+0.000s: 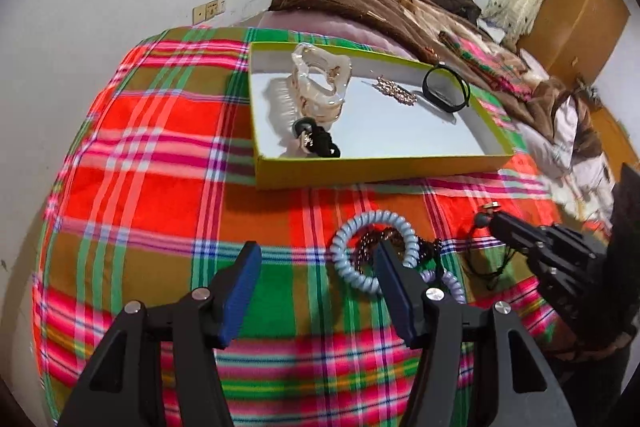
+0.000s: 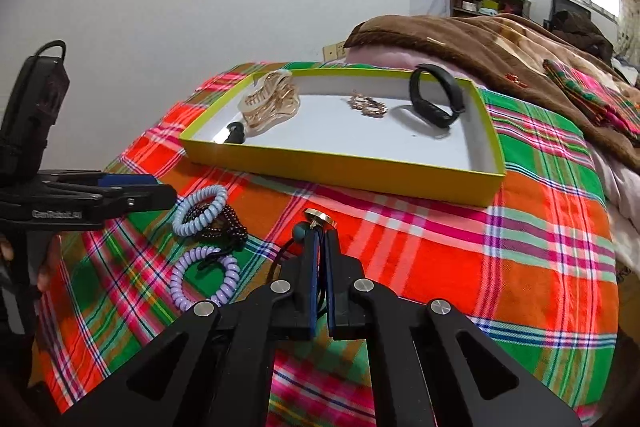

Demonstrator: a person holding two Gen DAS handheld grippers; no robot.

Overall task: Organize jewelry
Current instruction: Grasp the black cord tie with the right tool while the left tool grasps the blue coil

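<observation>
The right gripper [image 2: 320,239] fills the bottom of its own view, its jaws closed on the thin black cord of a hair tie [image 2: 310,227], whose teal bead and gold charm stick out just past the tips. The cord trails back between the pads, in line with them. The left gripper [image 1: 316,263] has its jaws open and empty; they hover over the plaid blanket [image 1: 160,187], with the pale blue coil tie [image 1: 360,251] just beside the right-hand pad and a dark bead bracelet [image 2: 228,227] touching that coil. A lilac coil tie [image 2: 204,279] lies nearby.

The yellow box [image 2: 340,163] sits farther up the bed, straight ahead of both grippers, already holding a clear hair clip [image 2: 270,103], a black wristband [image 2: 436,99], a small gold piece and a black tie. The right hand is the loaded one, so its next move is likely forward and over the box's near wall. The left is nearest the blue coil.
</observation>
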